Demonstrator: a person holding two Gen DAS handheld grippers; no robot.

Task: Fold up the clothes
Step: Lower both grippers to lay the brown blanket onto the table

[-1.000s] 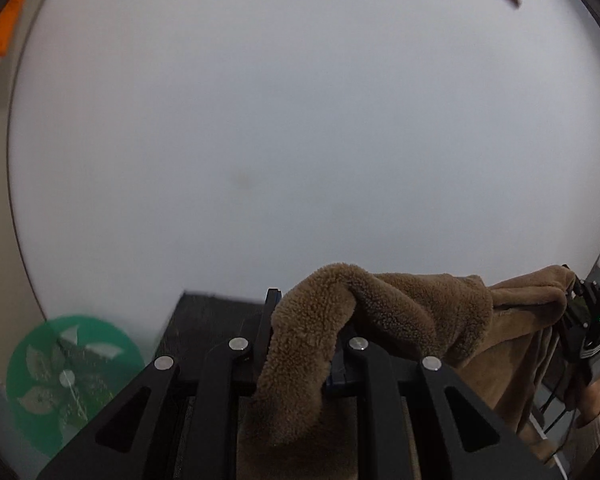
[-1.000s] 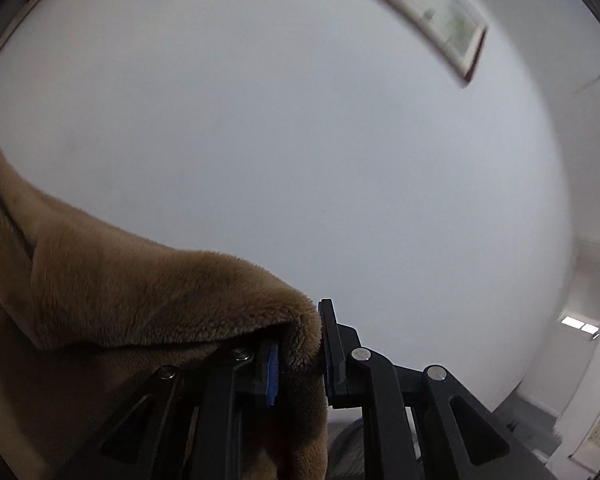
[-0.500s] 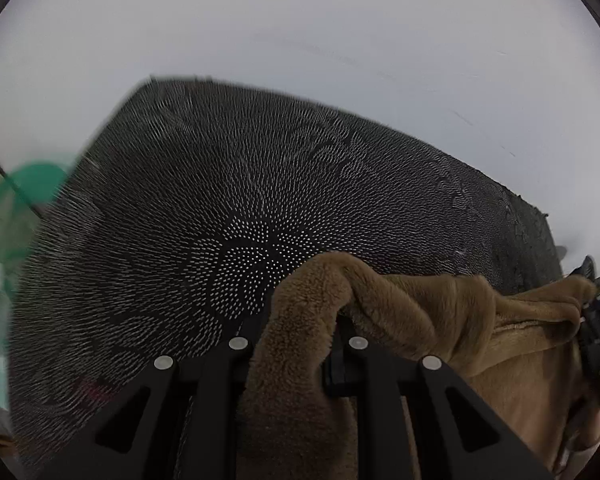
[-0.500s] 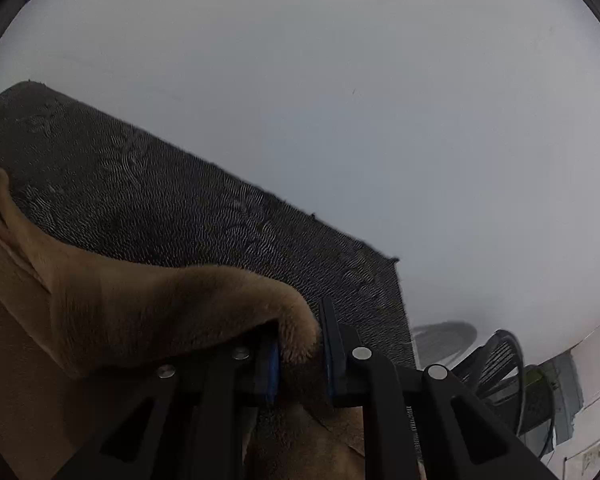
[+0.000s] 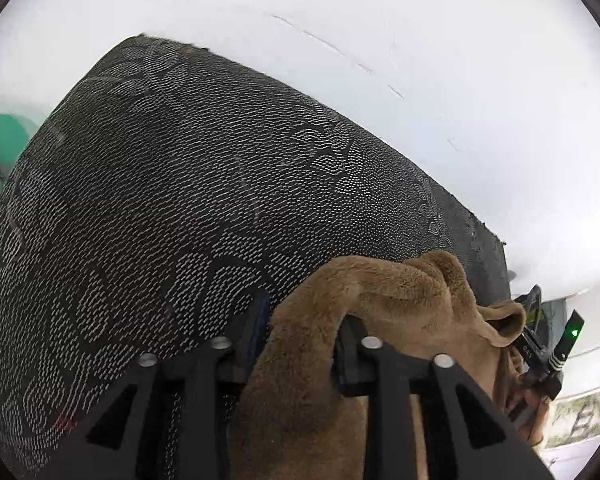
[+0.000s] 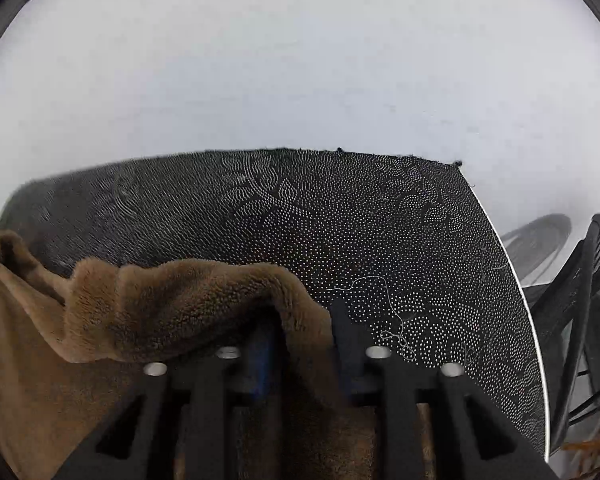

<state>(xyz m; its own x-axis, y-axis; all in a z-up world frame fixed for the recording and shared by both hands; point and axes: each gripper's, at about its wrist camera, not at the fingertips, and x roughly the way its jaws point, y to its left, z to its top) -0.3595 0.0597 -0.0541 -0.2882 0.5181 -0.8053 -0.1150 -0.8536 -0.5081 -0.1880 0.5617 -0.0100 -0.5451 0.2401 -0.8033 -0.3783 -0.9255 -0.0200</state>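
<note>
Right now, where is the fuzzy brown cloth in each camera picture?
Left wrist view: fuzzy brown cloth at bottom, right of centre, draped between the fingers.
Right wrist view: cloth at bottom left, reaching between the fingers.
Shared landmark: the dark dotted mat behind the cloth.

Desk [image 5: 148, 184], dark dotted cover: surface ahead of both hand-held grippers is bare out to its far edge and far corners. White wall close behind the far edge; little room beyond it. Brown fleece garment [image 6: 172, 304] bunched along the near edge, filling the span between the two views. Off the desk's right edge: black chair [image 6: 580, 304] with cables. Off the left edge: green object [image 5: 2, 140], blurred.
</note>
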